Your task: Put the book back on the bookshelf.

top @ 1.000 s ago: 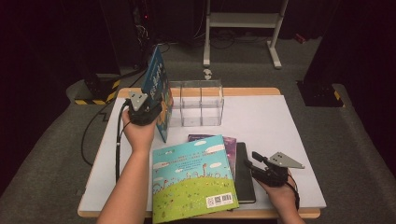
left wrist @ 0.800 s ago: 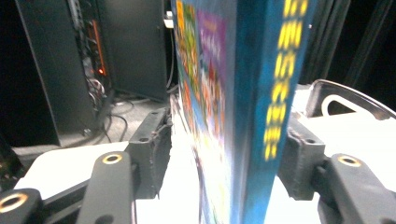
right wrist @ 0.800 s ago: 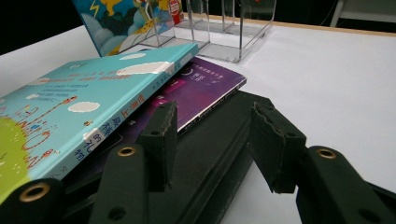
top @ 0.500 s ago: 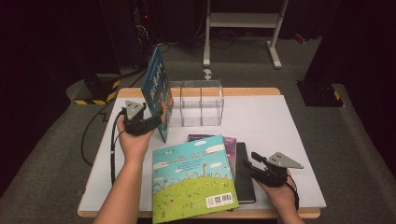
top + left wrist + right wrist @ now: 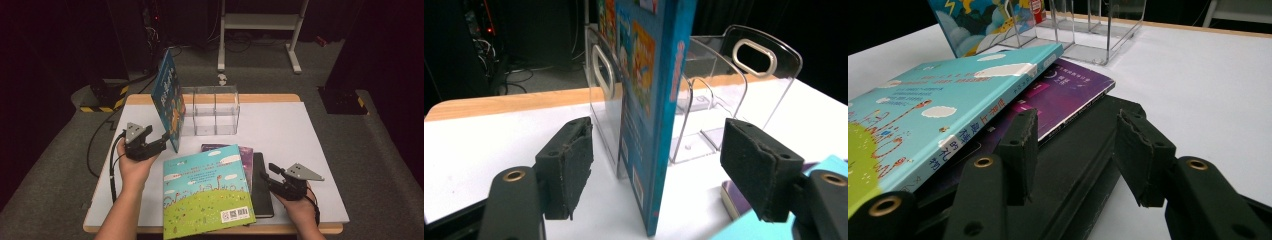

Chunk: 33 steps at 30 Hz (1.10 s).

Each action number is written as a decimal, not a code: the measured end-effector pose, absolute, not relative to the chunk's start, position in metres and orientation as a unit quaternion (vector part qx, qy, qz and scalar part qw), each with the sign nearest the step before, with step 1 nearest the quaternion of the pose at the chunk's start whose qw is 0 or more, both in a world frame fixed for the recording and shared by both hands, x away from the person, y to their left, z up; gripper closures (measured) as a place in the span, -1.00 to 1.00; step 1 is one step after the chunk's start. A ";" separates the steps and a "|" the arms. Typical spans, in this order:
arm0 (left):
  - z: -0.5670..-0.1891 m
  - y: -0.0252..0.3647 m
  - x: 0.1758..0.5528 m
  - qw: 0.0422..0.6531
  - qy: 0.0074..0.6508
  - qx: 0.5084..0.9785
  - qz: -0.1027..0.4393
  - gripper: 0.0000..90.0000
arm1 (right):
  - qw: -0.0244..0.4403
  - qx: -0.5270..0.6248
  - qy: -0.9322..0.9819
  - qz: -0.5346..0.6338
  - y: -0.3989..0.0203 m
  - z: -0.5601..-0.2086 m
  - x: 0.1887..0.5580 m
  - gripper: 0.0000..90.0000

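the blue book (image 5: 168, 99) stands upright on the white table (image 5: 280, 130), leaning on the left end of the clear rack (image 5: 212, 110). the left gripper (image 5: 162, 140) is near the book's bottom edge. its jaws have just been opening, and the book's spine sits between them with gaps on both sides. the right gripper (image 5: 272, 175) rests by the black book (image 5: 261, 185), jaws partly open, holding nothing. the green book (image 5: 207, 192) lies on top of the pile.

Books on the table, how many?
4. A blue book stands against the clear rack. A green-cover book tops a stack over a purple book and a black book. The stack may hide more.
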State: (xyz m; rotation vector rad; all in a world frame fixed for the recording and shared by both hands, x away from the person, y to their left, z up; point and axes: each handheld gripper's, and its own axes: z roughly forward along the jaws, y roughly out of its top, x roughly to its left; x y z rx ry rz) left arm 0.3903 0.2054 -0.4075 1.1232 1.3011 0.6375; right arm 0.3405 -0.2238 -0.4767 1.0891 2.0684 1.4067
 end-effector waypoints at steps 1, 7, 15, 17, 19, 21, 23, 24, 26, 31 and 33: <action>-0.410 0.206 0.388 0.609 0.563 0.487 0.273 -0.35 | 0.206 0.391 0.742 0.505 -0.224 -0.477 0.340 0.15; -0.424 0.210 0.373 0.604 0.562 0.506 0.252 -0.33 | 0.207 0.390 0.743 0.503 -0.224 -0.477 0.340 0.15; -0.449 0.209 0.357 0.610 0.555 0.519 0.225 -0.52 | 0.210 0.388 0.744 0.502 -0.223 -0.476 0.340 0.15; -0.454 0.209 0.351 0.611 0.554 0.521 0.219 -0.57 | 0.210 0.387 0.745 0.502 -0.223 -0.476 0.340 0.15; -0.460 0.208 0.346 0.609 0.556 0.523 0.214 -0.61 | 0.210 0.387 0.745 0.502 -0.223 -0.476 0.339 0.15; -0.465 0.207 0.341 0.597 0.561 0.533 0.211 -0.64 | 0.211 0.387 0.745 0.501 -0.223 -0.476 0.339 0.15; -0.471 0.207 0.336 0.583 0.571 0.540 0.206 -0.65 | 0.212 0.387 0.745 0.501 -0.223 -0.475 0.339 0.14; -0.474 0.208 0.332 0.577 0.574 0.542 0.207 -0.66 | 0.212 0.387 0.745 0.501 -0.223 -0.475 0.339 0.14; -0.481 0.208 0.325 0.568 0.583 0.545 0.201 -0.66 | 0.214 0.387 0.744 0.500 -0.223 -0.475 0.339 0.12; -0.494 0.205 0.309 0.558 0.596 0.549 0.180 -0.64 | 0.216 0.387 0.746 0.498 -0.222 -0.475 0.339 0.10; -0.499 0.201 0.304 0.552 0.595 0.557 0.176 -0.65 | 0.218 0.386 0.747 0.496 -0.221 -0.475 0.338 0.10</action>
